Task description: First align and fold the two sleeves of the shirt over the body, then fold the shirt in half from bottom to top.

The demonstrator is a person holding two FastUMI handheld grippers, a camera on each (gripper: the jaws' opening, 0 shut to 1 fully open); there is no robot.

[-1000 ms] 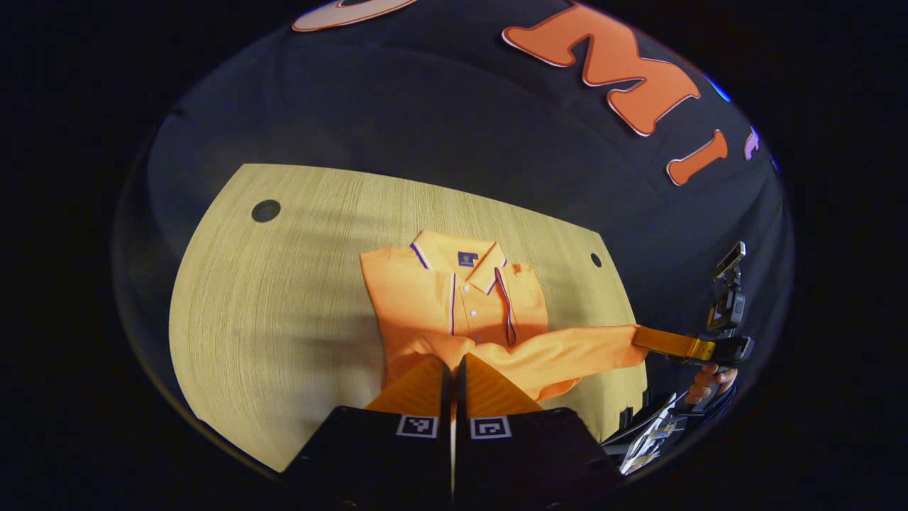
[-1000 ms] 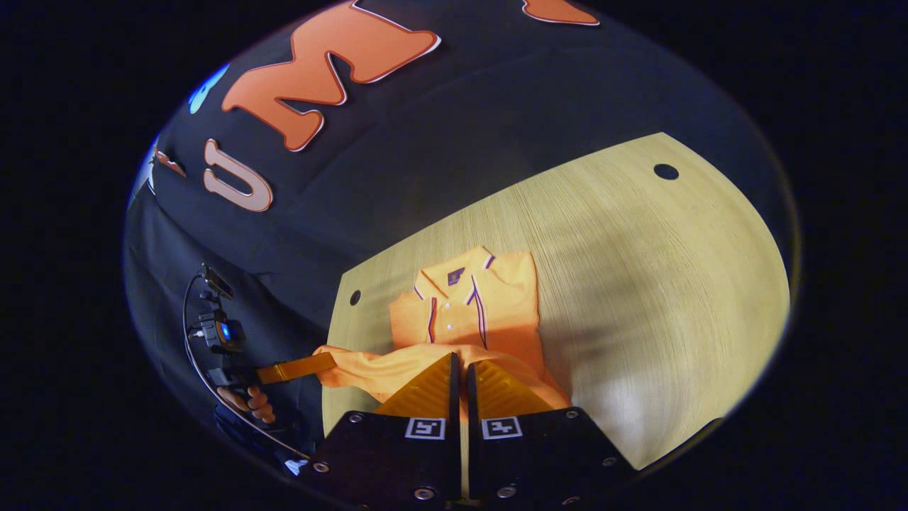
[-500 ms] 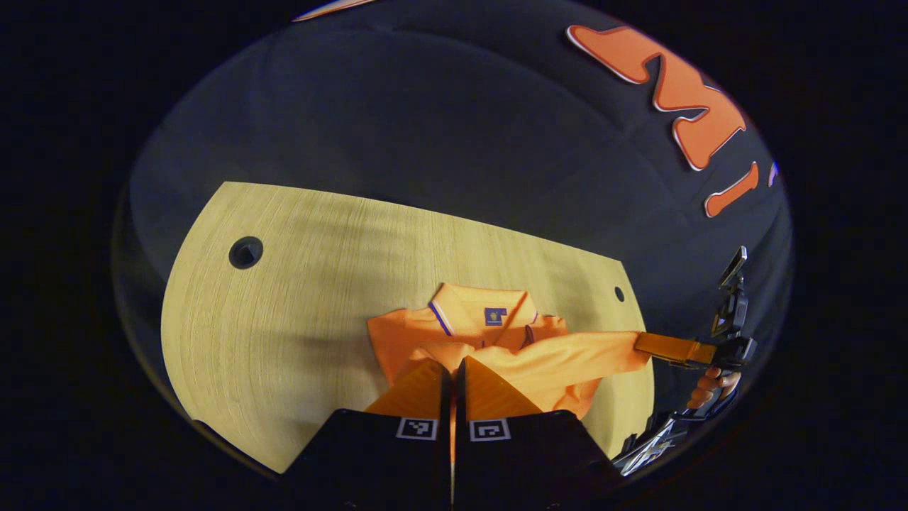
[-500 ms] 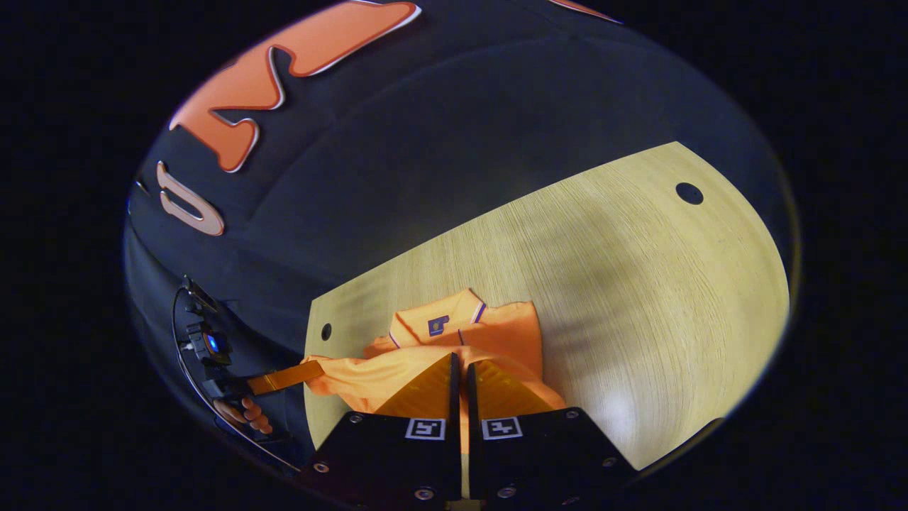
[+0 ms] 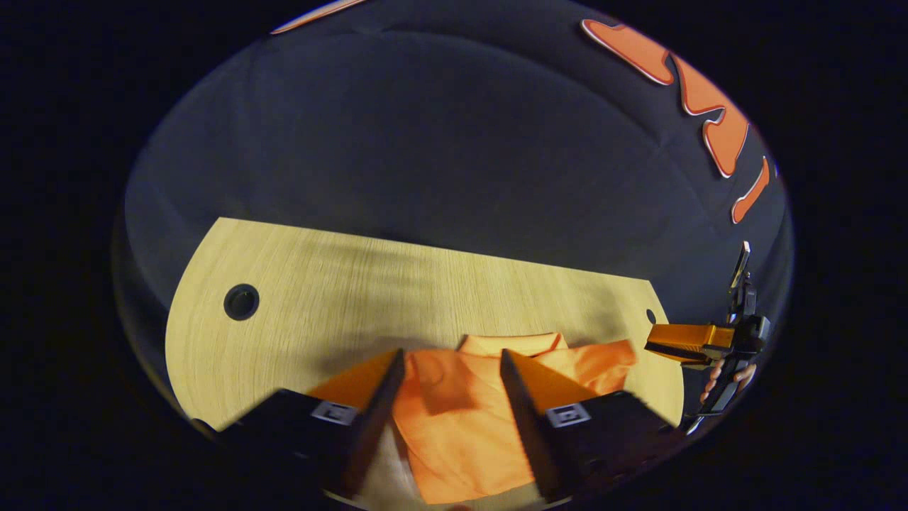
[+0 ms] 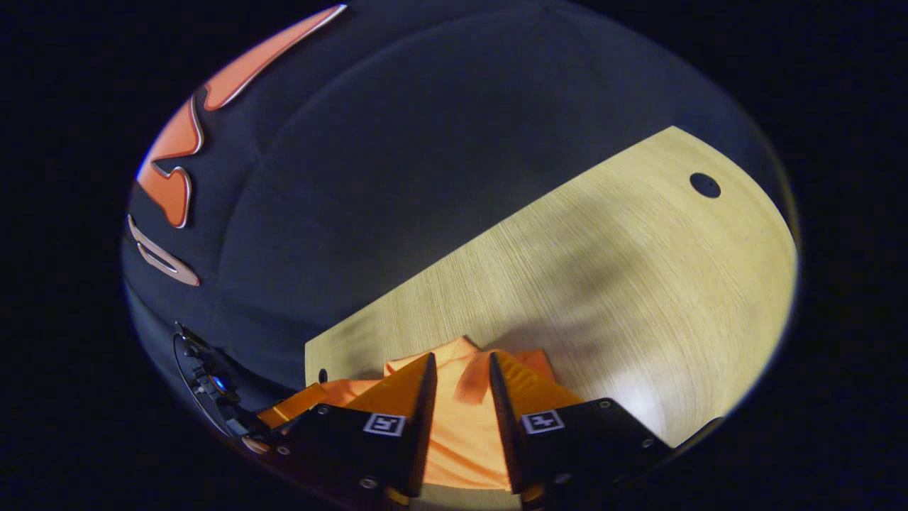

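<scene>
The bright orange collared shirt (image 5: 454, 419) lies on the pale wood-grain worktop (image 5: 319, 284) as a compact stack, its hem edge brought up near the collar (image 5: 511, 344) — the bottom-to-top fold looks done. Both grippers hover just over it: the left gripper (image 5: 447, 362) has its jaws spread wide, the right gripper (image 6: 460, 365) has its jaws parted, neither pinching cloth. What remains, by my judgement, is withdrawing — perhaps smoothing.

Dim booth, soft shadows across the lit table (image 5: 298, 277), fisheye bending at edges, slight motion blur.
</scene>
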